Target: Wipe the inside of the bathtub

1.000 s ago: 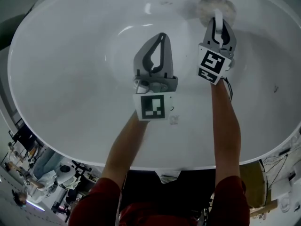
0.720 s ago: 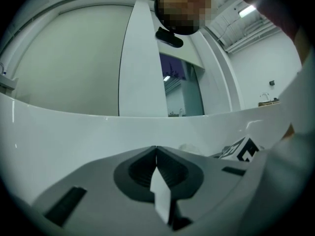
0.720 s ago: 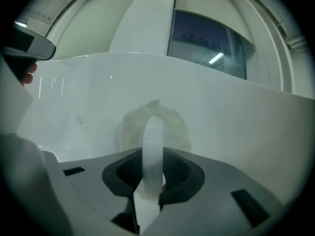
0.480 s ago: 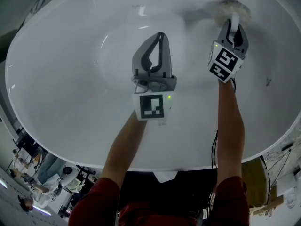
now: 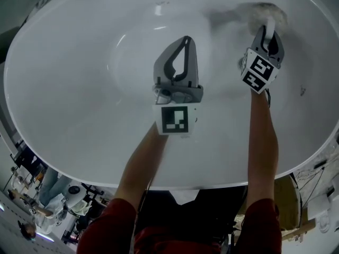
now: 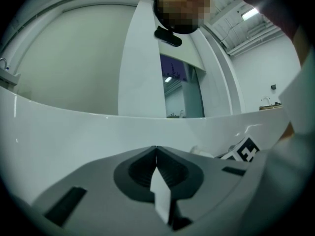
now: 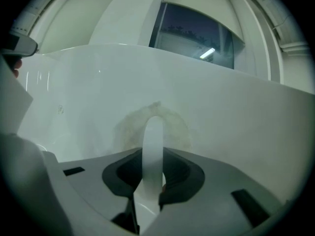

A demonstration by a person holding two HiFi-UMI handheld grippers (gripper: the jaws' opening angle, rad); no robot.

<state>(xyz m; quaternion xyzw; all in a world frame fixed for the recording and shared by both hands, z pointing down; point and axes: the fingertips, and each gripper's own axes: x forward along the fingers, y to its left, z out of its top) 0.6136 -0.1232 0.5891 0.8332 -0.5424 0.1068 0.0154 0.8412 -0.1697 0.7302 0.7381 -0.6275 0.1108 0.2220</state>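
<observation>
jaws of right gripper (image 5: 268,35) clamp a handle (image 7: 152,136); head view shows its pad (image 5: 264,10).

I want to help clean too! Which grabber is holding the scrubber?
The right gripper: its jaws clamp the scrubber by its white handle, pad against the bathtub. The left gripper is shut, with no scrubber.
</observation>
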